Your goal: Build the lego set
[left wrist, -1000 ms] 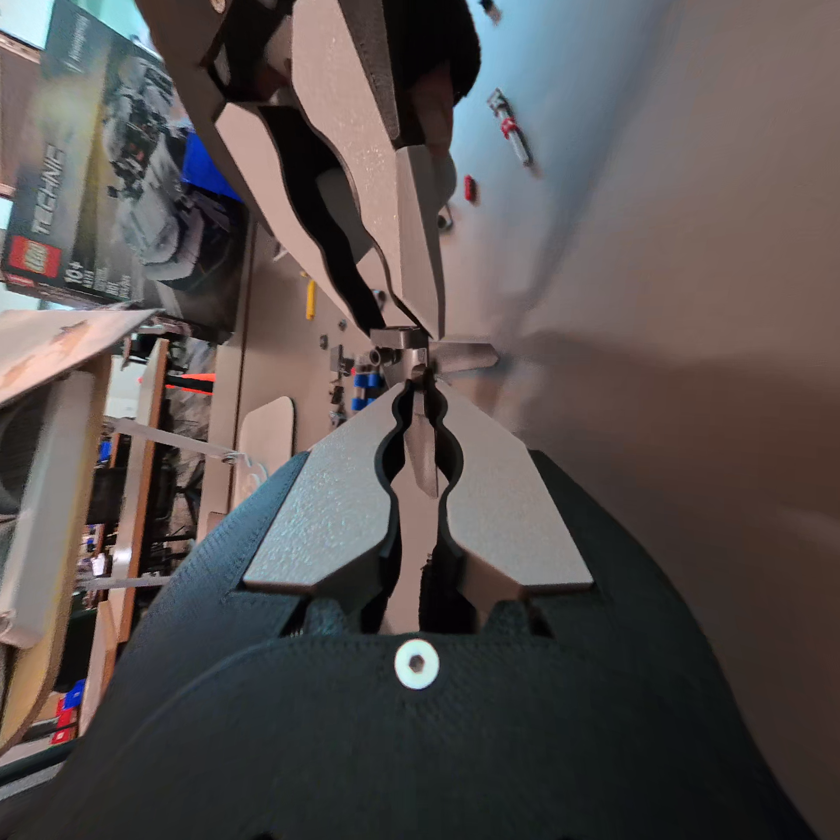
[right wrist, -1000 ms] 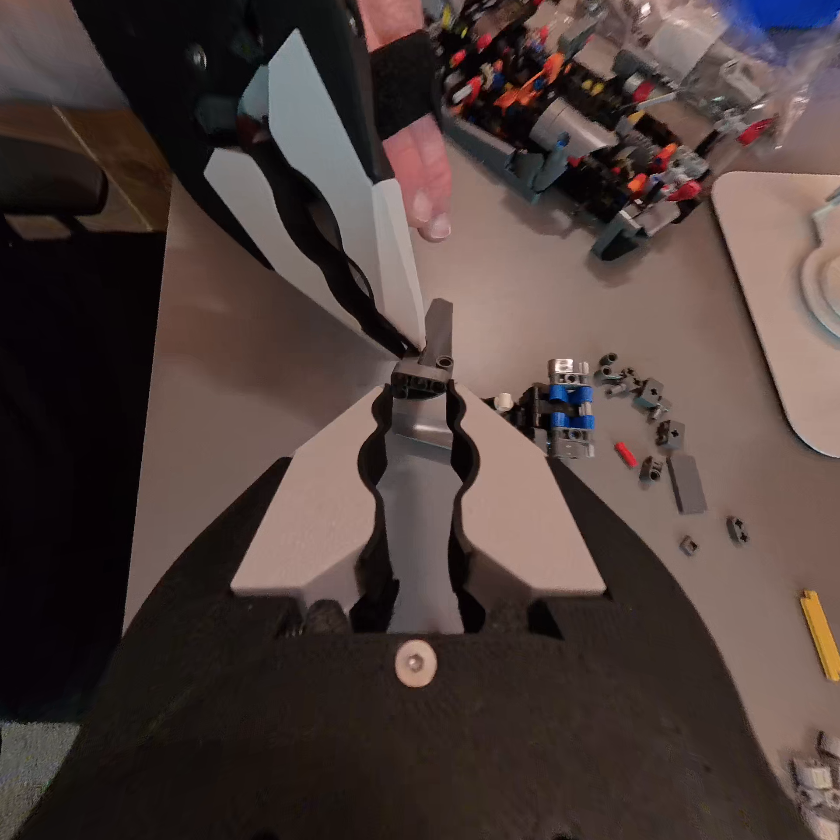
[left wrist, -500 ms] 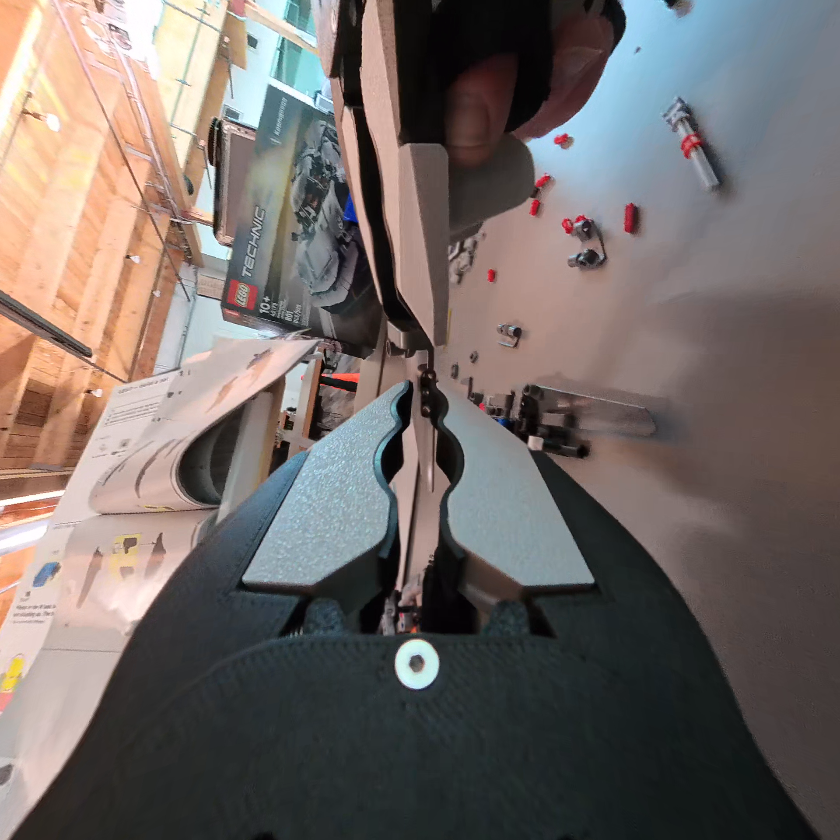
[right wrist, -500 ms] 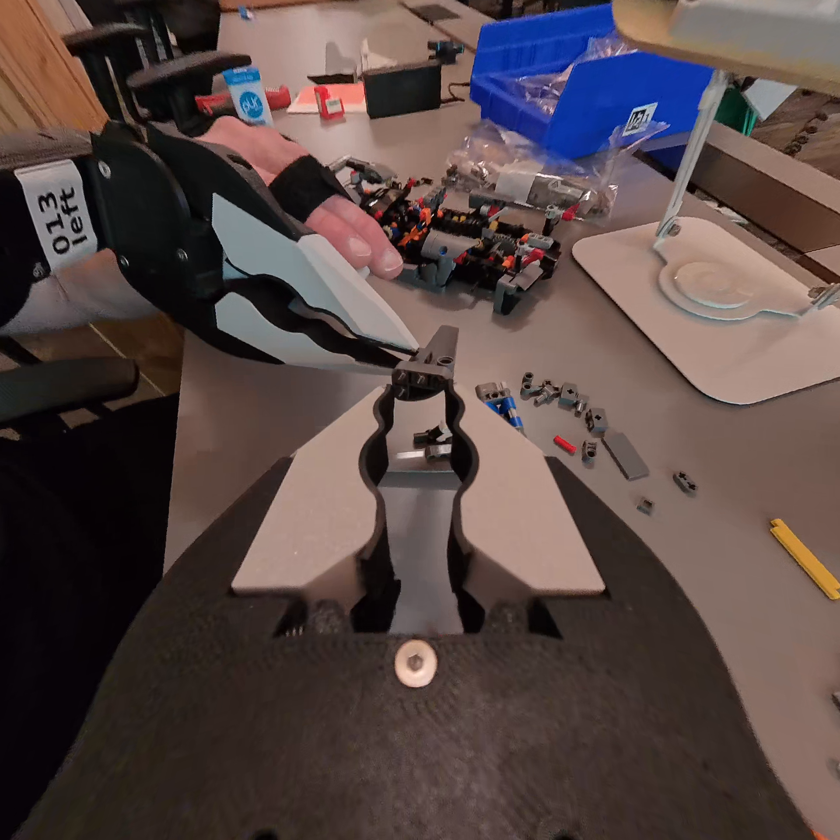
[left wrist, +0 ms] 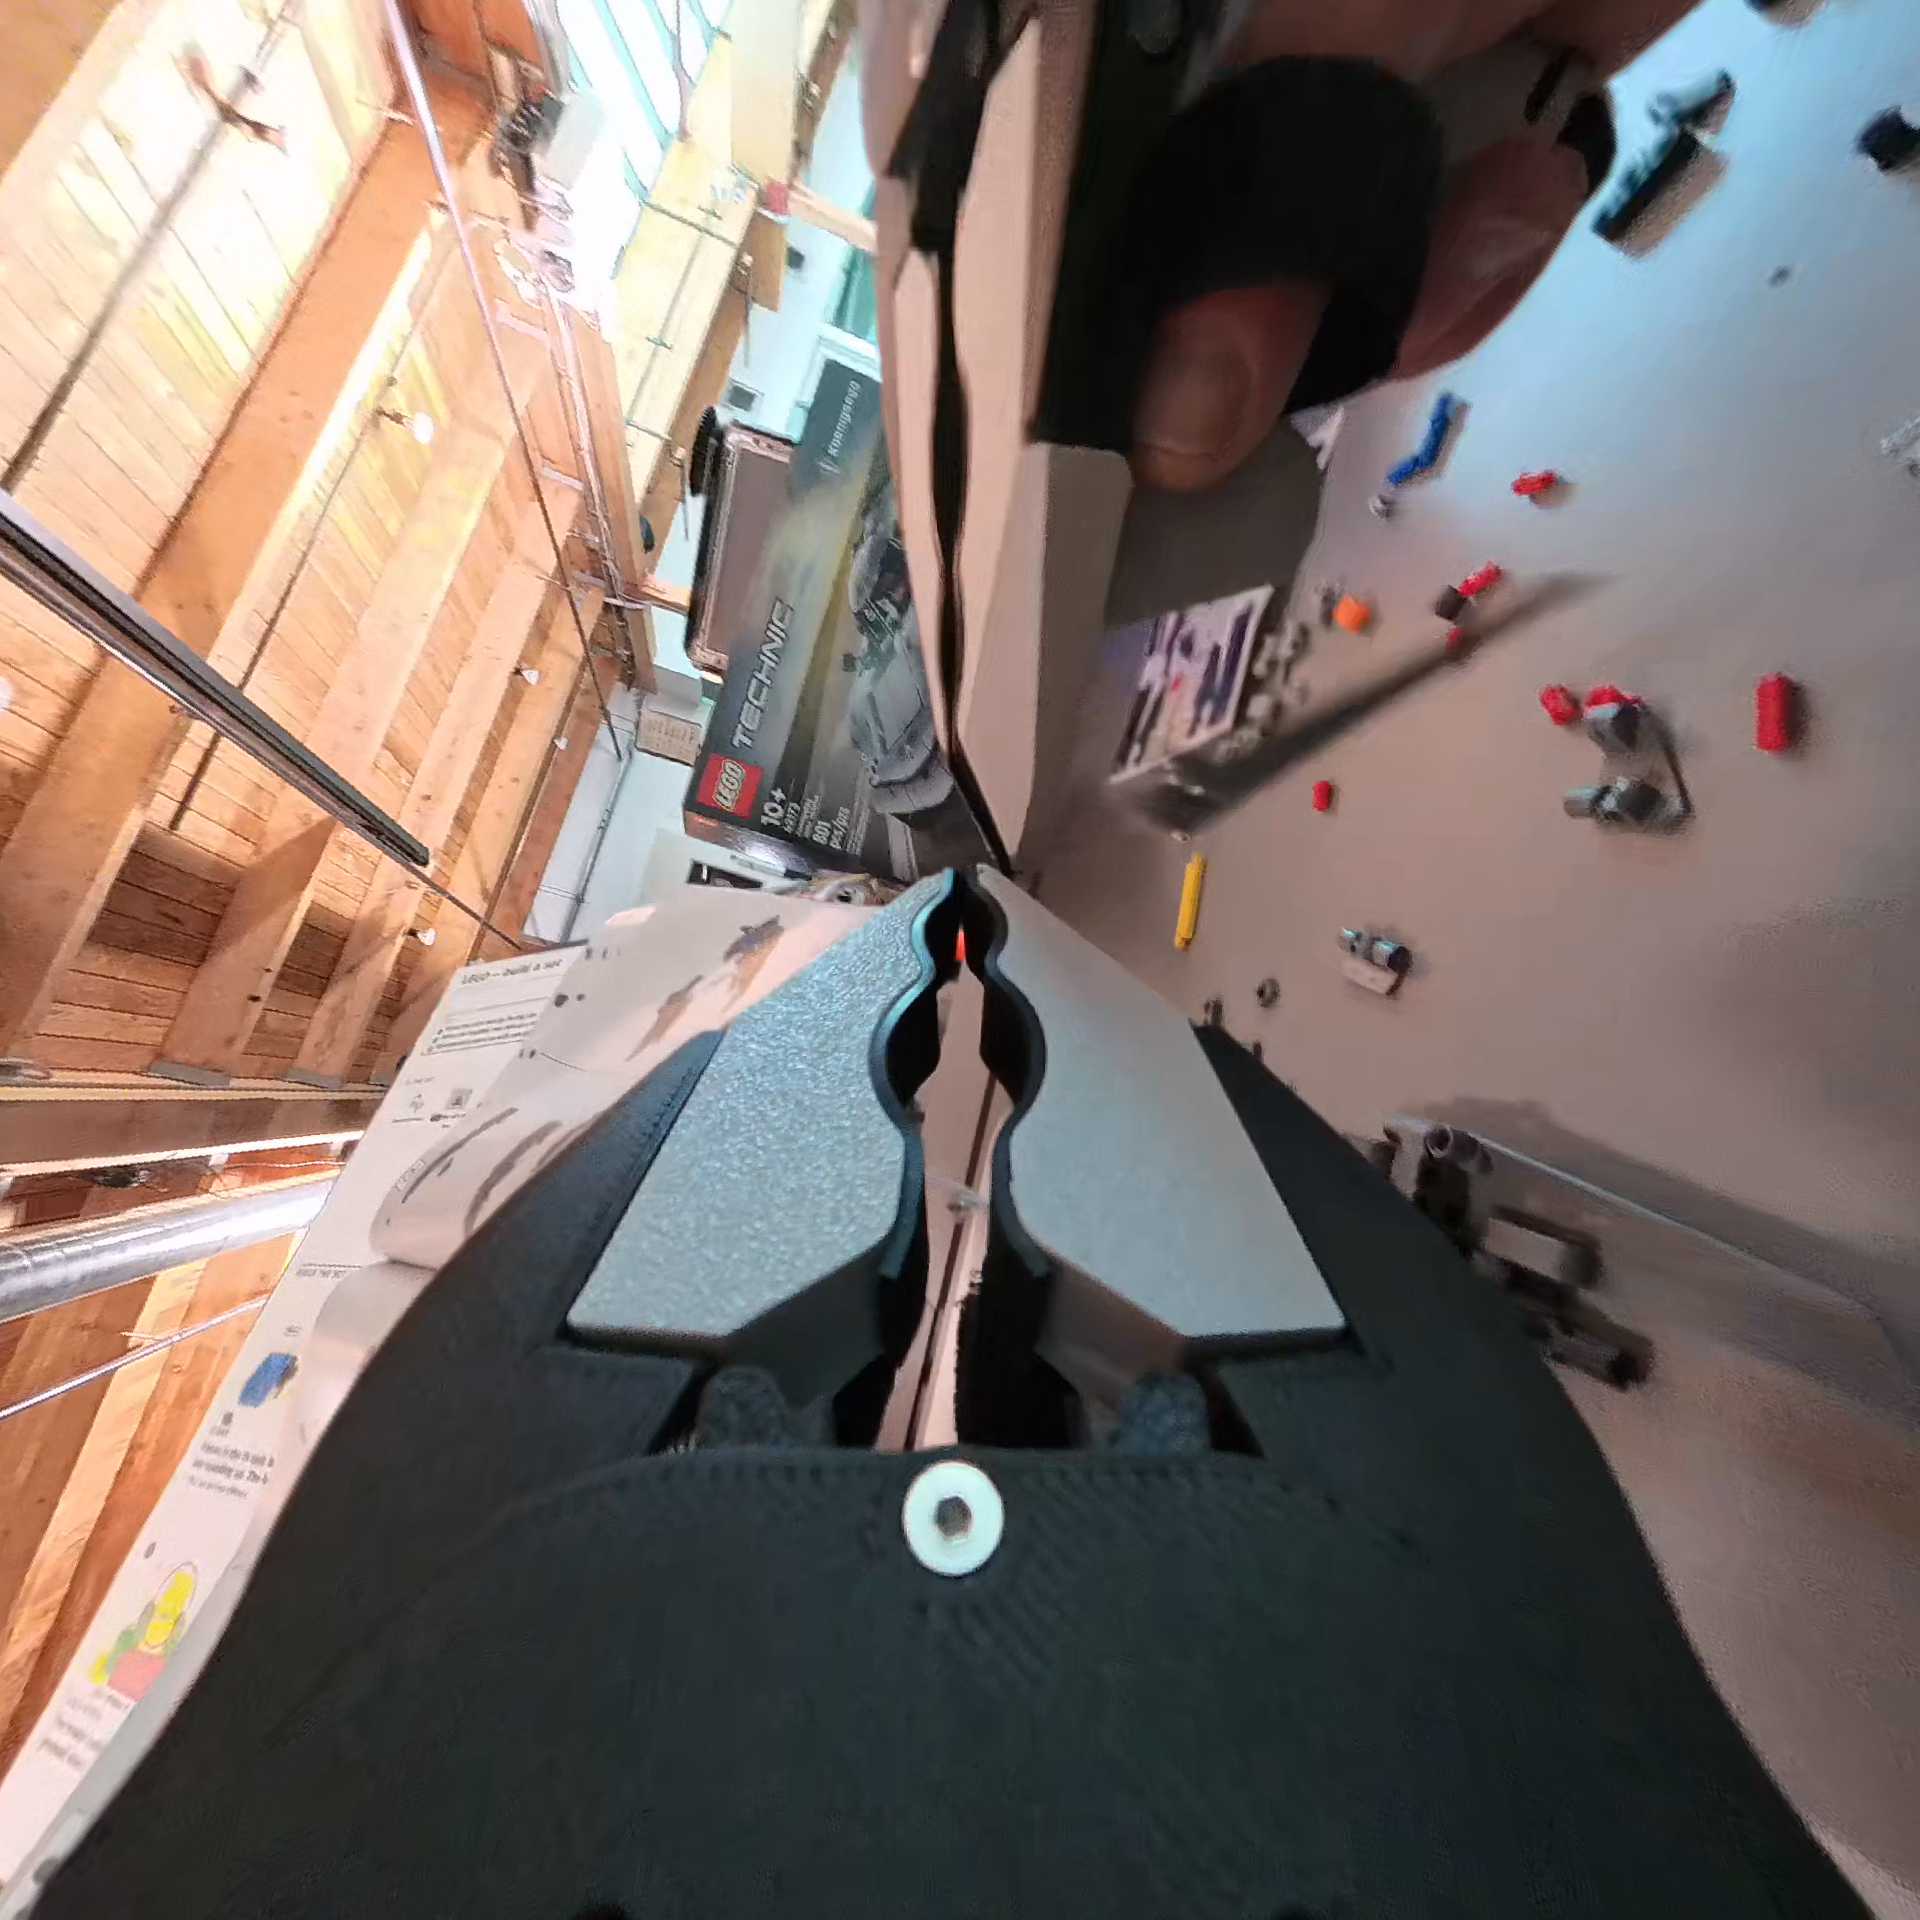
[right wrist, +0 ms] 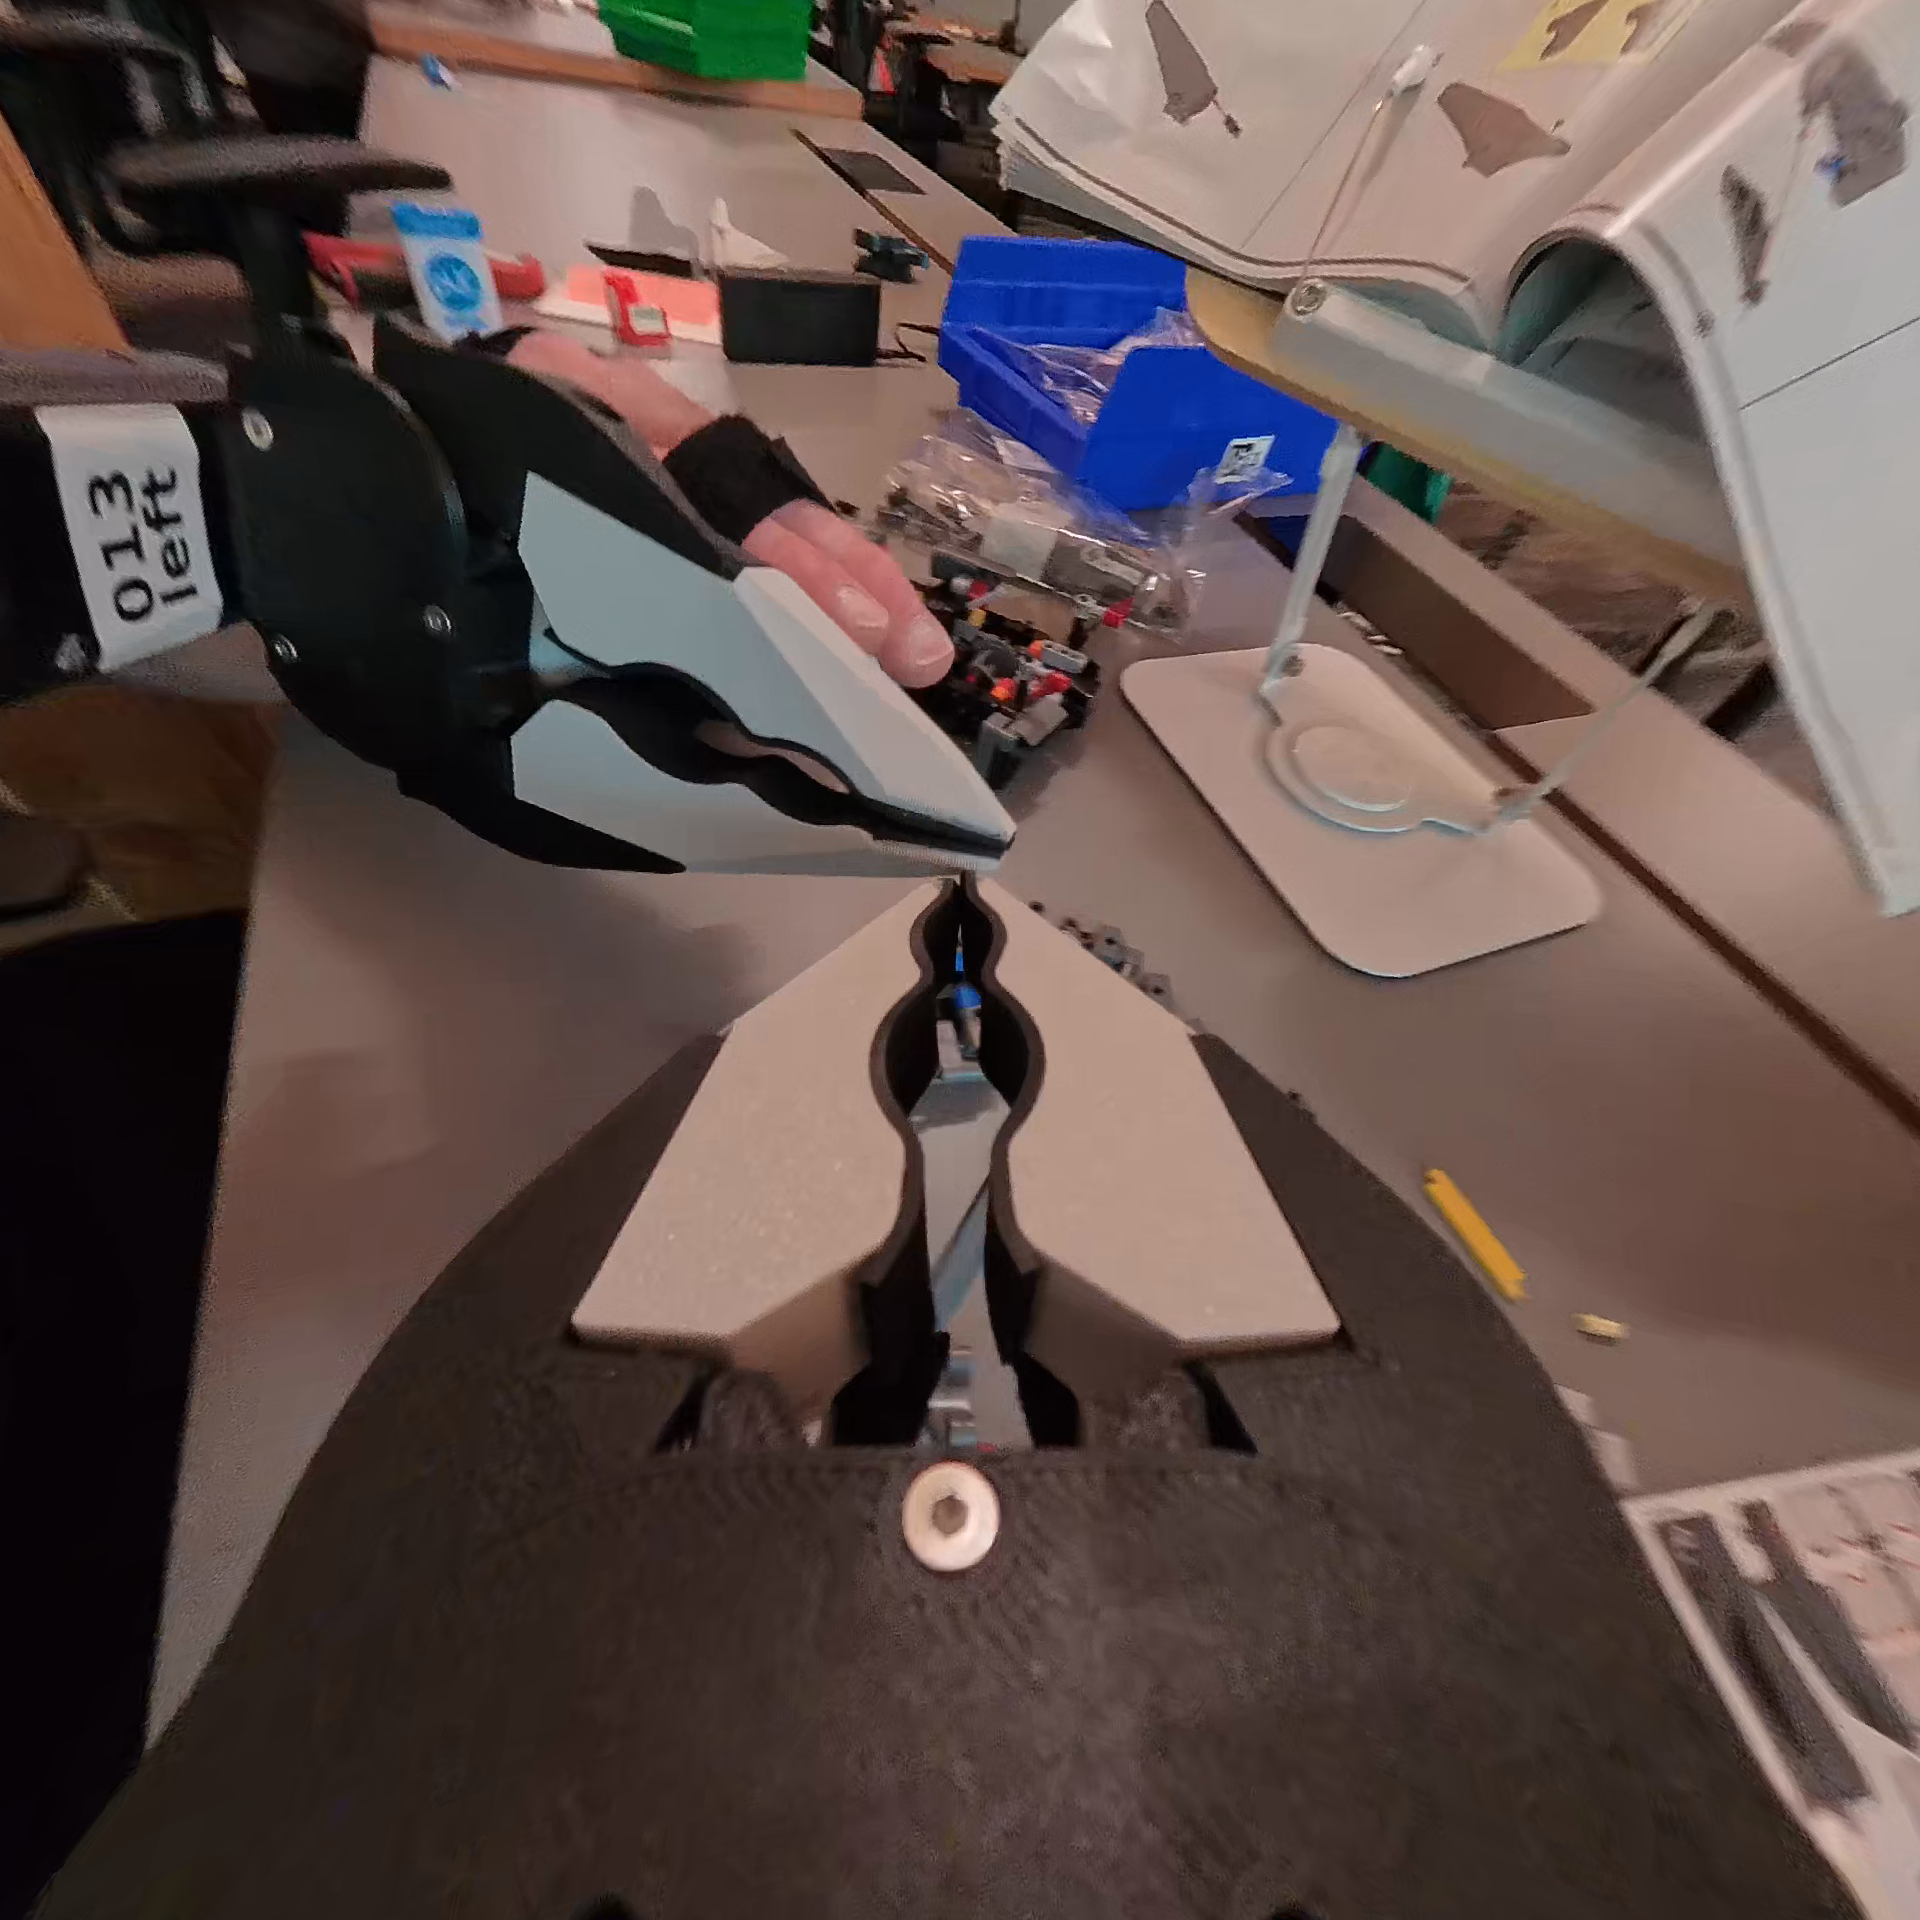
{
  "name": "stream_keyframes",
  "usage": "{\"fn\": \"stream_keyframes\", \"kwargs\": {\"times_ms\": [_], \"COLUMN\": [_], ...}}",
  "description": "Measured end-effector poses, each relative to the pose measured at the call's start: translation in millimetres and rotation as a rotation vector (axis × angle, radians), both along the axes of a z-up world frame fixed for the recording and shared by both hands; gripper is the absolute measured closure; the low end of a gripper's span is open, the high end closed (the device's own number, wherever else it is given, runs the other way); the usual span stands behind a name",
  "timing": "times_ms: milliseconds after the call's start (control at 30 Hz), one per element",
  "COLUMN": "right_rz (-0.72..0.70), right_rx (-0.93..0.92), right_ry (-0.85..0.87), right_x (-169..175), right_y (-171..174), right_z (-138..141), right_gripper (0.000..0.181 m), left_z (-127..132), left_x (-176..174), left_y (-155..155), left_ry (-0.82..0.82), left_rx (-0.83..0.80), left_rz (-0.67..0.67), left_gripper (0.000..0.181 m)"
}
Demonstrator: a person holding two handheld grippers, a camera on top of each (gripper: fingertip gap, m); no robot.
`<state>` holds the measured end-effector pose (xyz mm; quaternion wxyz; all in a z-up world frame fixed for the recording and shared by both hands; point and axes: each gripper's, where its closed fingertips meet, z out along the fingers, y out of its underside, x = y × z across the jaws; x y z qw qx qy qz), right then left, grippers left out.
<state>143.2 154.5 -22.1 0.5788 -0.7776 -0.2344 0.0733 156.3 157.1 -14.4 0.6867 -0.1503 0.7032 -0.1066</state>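
The part-built model (right wrist: 1013,681), a dark block of beams studded with red and orange pins, sits on the grey bench (right wrist: 520,987) toward the far side, just past the left gripper (right wrist: 992,842) and beside a clear bag of parts (right wrist: 1039,520). It looks light and stiff, but the pressed joints could pop, so I would take it by the solid frame beams, not the protruding pins. Loose pieces lie scattered nearby: a yellow axle (right wrist: 1475,1231) on the right, red pins (left wrist: 1775,712) farther off. The small ones are slick and would need a square pinch across flat sides.

Both grippers hang above the bench, tip to tip. The left gripper's jaws are closed with nothing visible between them. The right gripper (right wrist: 958,888) likewise has its jaws pressed together, empty as far as I can see. An open instruction booklet (right wrist: 1662,156) stands on a holder at far right, with a blue bin (right wrist: 1143,416) behind.
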Motion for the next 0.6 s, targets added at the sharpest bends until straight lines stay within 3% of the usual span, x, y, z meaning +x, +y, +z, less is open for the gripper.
{"fn": "stream_keyframes", "kwargs": {"times_ms": [300, 533, 600], "right_rz": [-0.074, -0.195, -0.218], "right_rx": [-0.046, -0.132, -0.144], "right_ry": [-0.05, -0.087, -0.079], "right_x": [45.0, 88.2, 96.1], "right_y": [-37.0, -93.8, -101.2], "right_z": [1.5, -23.9, -31.0], "right_gripper": [0.18, 0.172, 0.173], "left_z": [-8.9, -48.5, -62.0], "left_x": [6.3, 10.5, 15.3], "left_y": [4.8, -0.5, -5.2], "left_ry": [0.096, 0.272, 0.368], "left_rx": [-0.104, -0.141, -0.162], "left_rz": [-0.025, -0.025, -0.021], "left_gripper": [0.181, 0.18, 0.172]}}
